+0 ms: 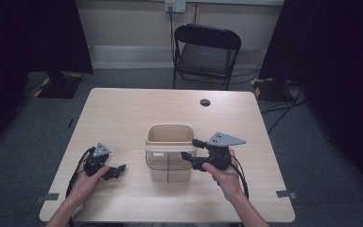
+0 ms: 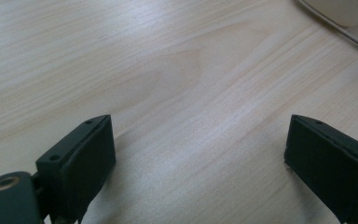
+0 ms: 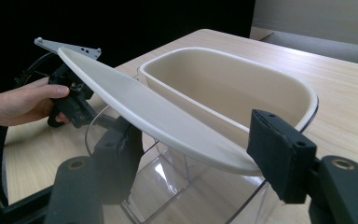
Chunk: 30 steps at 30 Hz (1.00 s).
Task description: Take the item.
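While the left tongs (image 2: pixel 200 163) sat open over bare counter (image 1: pixel 123 109), the right tongs (image 3: pixel 193 154) pinched the cream lid (image 3: pixel 140 107) at its edge, frame centre, atop the clear bin (image 1: pixel 169 165) — light, stiff, slick; grip the rim.

Clear container (image 1: pixel 169 165) mid-table, cream inner tub (image 1: pixel 170 133), cream lid (image 3: pixel 154 112) tilted (near edge)

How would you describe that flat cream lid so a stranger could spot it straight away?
Start at the wooden table and find the clear tub standing in its middle. The lid is the flat cream strip lying across the tub's near half, its end between the jaws of the right gripper. Unlike the deep cream basket behind it, it is thin and flat.
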Tool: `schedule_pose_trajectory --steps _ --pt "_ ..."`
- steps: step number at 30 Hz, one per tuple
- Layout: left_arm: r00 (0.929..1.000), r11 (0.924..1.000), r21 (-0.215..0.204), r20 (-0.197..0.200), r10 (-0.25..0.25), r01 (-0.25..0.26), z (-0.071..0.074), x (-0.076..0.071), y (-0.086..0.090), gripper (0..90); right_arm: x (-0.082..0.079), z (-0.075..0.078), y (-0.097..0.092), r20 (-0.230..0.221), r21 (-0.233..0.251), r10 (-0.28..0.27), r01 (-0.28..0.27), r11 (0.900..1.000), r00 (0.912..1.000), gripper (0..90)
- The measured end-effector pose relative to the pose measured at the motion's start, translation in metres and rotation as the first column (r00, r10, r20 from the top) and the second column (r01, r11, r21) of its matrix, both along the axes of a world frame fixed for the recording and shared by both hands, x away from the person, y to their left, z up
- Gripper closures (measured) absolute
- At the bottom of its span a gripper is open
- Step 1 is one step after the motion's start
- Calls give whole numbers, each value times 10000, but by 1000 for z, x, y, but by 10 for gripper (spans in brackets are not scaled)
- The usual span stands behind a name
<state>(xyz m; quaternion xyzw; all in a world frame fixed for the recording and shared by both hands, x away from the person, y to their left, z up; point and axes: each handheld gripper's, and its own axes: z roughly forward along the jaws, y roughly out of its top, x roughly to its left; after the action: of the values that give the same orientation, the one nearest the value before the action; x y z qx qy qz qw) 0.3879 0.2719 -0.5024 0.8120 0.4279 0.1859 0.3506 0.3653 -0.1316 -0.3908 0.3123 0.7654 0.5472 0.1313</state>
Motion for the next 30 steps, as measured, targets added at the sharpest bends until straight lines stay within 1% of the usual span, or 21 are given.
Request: schedule_pose_trajectory --steps 11,16,30 --pt "10000 10000 10 -13 7 -7 0 0 0 81 2 4 0 -122 61 71 -70 10000 9999 377" --pt "10000 10000 12 -11 4 -4 0 0 0 81 3 7 2 -42 67 122 -122 9999 9999 393" --pt "10000 10000 8 -3 1 -1 0 0 0 81 10 13 3 -128 235 237 -234 9994 9996 432"
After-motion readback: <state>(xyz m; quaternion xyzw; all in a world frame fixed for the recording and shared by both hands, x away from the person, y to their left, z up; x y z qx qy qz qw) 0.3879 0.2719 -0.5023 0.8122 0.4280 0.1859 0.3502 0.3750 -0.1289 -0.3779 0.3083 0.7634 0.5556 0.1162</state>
